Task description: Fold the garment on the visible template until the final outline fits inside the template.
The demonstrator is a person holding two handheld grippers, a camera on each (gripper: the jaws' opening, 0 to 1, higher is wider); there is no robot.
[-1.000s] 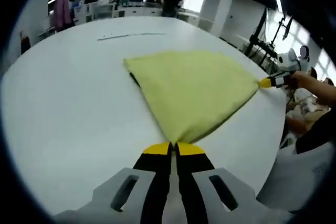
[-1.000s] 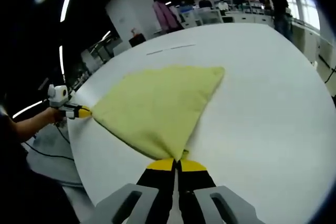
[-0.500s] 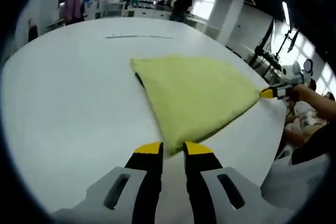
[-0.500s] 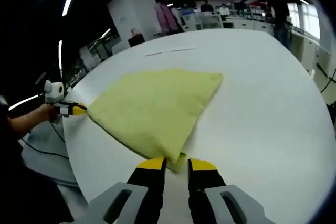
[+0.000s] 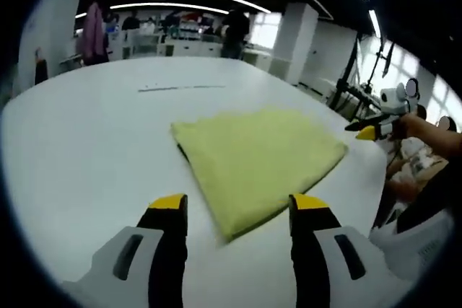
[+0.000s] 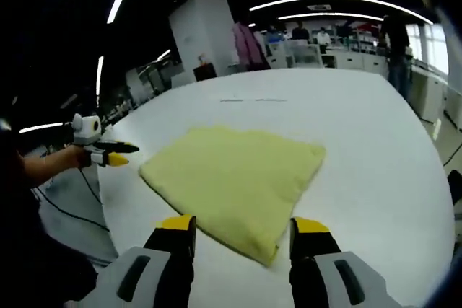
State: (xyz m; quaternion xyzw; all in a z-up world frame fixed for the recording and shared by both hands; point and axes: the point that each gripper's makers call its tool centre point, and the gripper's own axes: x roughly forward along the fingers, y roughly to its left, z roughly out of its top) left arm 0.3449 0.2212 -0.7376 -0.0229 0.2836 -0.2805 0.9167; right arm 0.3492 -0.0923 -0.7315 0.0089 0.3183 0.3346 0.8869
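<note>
- Yellow garment (image 5: 260, 160), in the left gripper view, lies flat and folded on the white table (image 5: 86, 142), a roughly four-sided patch with one corner pointing toward the camera.
- Left gripper (image 5: 237, 210) rises from the bottom of this view with its yellow-tipped jaws spread wide apart and nothing between them; the garment's near corner lies on the table between the two tips, not gripped.
- At the right edge of this view the right gripper (image 5: 369, 130) is held in a person's hand (image 5: 419, 128) just off the garment's far corner; its yellow and black tips appear parted and clear of the cloth.
- A thin dark line (image 5: 180, 87) marks the table beyond the garment, and a dark edge peeks out along the garment's left side.
- In the right gripper view, the garment (image 6: 234, 178) lies flat on the table (image 6: 375, 135), its near corner toward the camera.
- The right gripper (image 6: 242, 230) has its jaws wide open and empty, one tip on each side of that near corner.
- The left gripper (image 6: 115, 153) is at the left, held in a hand (image 6: 72, 158), just beside the garment's left corner without touching it, its tips parted.
</note>
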